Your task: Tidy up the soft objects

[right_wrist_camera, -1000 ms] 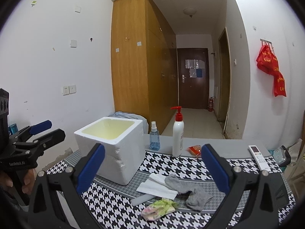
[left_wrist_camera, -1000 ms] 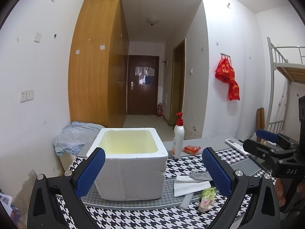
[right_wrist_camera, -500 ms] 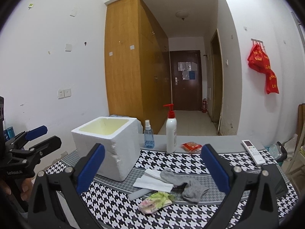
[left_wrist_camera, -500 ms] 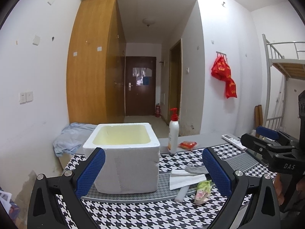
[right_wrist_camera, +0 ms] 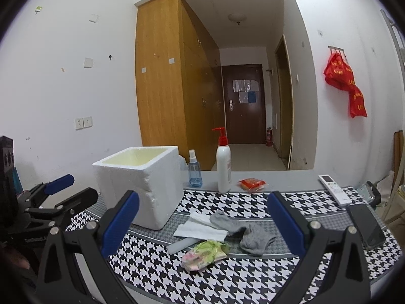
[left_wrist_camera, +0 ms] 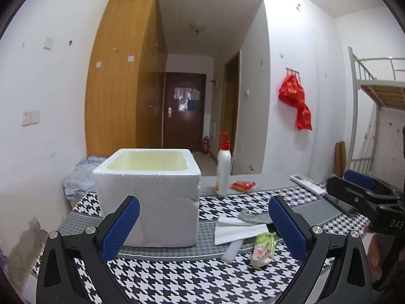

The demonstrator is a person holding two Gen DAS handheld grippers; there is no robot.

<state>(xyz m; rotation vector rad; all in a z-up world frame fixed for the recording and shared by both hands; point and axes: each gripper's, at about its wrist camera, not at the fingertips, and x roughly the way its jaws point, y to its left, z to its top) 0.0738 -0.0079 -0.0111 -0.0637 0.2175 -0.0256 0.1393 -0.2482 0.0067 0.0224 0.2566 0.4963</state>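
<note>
Only the right wrist view shows the blue spray bottle [right_wrist_camera: 195, 171], hidden behind the foam box [left_wrist_camera: 149, 197] from the left. Both the left gripper [left_wrist_camera: 202, 228] and right gripper [right_wrist_camera: 203, 224] hang released, empty. The gray sock [right_wrist_camera: 243, 230], white cloth [right_wrist_camera: 200, 228] and floral pouch [right_wrist_camera: 203, 253] lie ahead on the houndstooth mat [right_wrist_camera: 227, 278], right of the box.

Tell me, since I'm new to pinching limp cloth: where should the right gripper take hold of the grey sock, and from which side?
Probably the bunched end of the grey sock, nearest the right gripper. It lies clear on the cloth, while the other end rests on the white tissue. Come from above, jaws open across the folds.
</note>
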